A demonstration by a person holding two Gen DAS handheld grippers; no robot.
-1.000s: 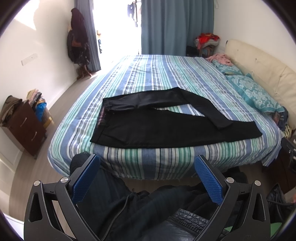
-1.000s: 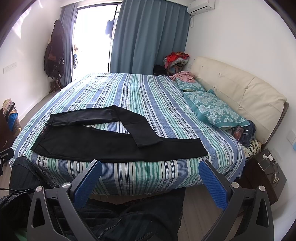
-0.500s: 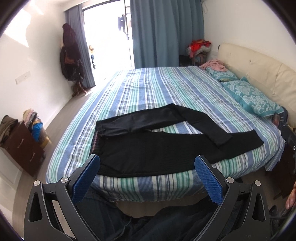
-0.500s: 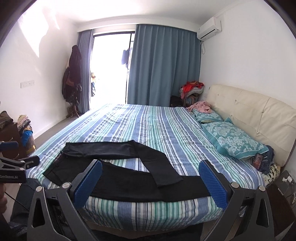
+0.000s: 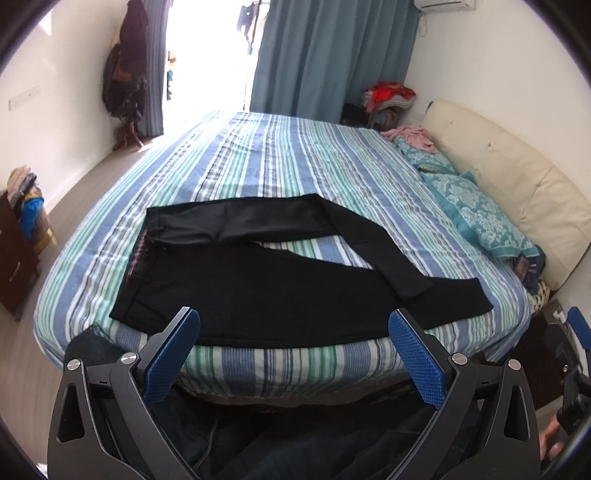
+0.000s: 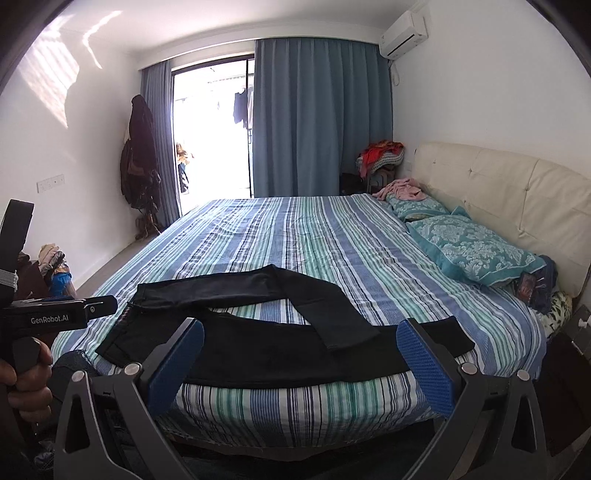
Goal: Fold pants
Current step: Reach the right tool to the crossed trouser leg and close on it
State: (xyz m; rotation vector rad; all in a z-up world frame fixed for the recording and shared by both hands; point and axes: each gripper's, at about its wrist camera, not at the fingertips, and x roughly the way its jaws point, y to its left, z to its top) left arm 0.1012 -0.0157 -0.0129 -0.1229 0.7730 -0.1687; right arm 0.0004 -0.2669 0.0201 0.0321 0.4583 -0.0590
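from the left wrist view the room was a bedroom with blue curtains (image 5: 325, 55) beside a bright doorway, a cream padded headboard (image 5: 517, 184) on the right and a dark dresser (image 5: 14, 258) at the left edge. the bed (image 5: 280, 155) was covered by a blue, green and white striped sheet, with a teal patterned pillow (image 5: 476, 210) near the headboard. black pants (image 5: 258, 288) lay flat along the near edge of the bed, waistband to the left; the near leg ran straight to the right, while the far leg bent and crossed over it, its cuff resting on top. the left gripper (image 5: 293, 354) hung in front of the bed edge, apart from the cloth, its blue pads spread wide with nothing between them. a fingertip showed at the lower right corner beside part of the other tool.

from the right wrist view the same room was seen lower, with an air conditioner (image 6: 404, 33) high on the wall above the curtains (image 6: 314, 118) and coats on a stand (image 6: 142, 158) by the doorway. the striped bed (image 6: 332, 236) filled the middle, the pillow (image 6: 476, 251) on its right. the pants (image 6: 258, 343) lay at the near edge, crossed leg uppermost. the right gripper (image 6: 301, 362) was released, its pads wide apart and empty, short of the pants. at the left edge a hand (image 6: 26, 376) gripped the handle of the other tool, marked genrobot.ai.
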